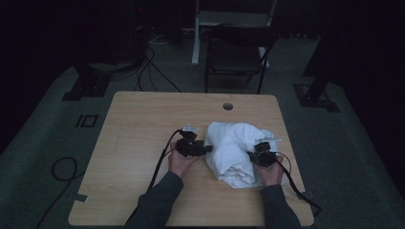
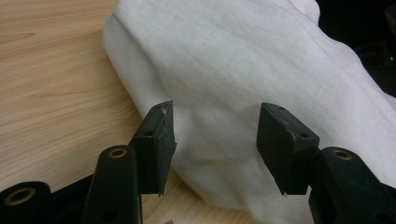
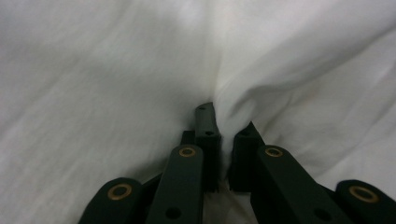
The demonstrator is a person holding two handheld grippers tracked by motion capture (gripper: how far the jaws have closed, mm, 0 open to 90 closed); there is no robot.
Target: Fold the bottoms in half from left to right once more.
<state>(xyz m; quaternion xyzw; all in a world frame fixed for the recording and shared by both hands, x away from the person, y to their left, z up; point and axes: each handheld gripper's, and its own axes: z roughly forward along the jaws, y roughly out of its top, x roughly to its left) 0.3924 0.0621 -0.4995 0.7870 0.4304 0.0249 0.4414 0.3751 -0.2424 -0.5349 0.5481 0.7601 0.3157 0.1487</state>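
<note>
— Where's the cloth (image 1: pixel 235 151)?

— Bunched on the worktop (image 1: pixel 143 124). My right gripper (image 3: pixel 223 140) is pinched on a fold; my left gripper (image 2: pixel 212 140) gapes beside its edge.

— Risk?

— Thin pinch; pulling could slip it free.

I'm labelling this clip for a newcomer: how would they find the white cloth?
Start at the wooden table. On its right half, below the round hole, lies the white cloth, a crumpled heap between both grippers. It is the table's one pale, soft thing.

The floor (image 1: pixel 57 124) left of the table carries a mark reading "10" (image 1: pixel 86 120).
</note>
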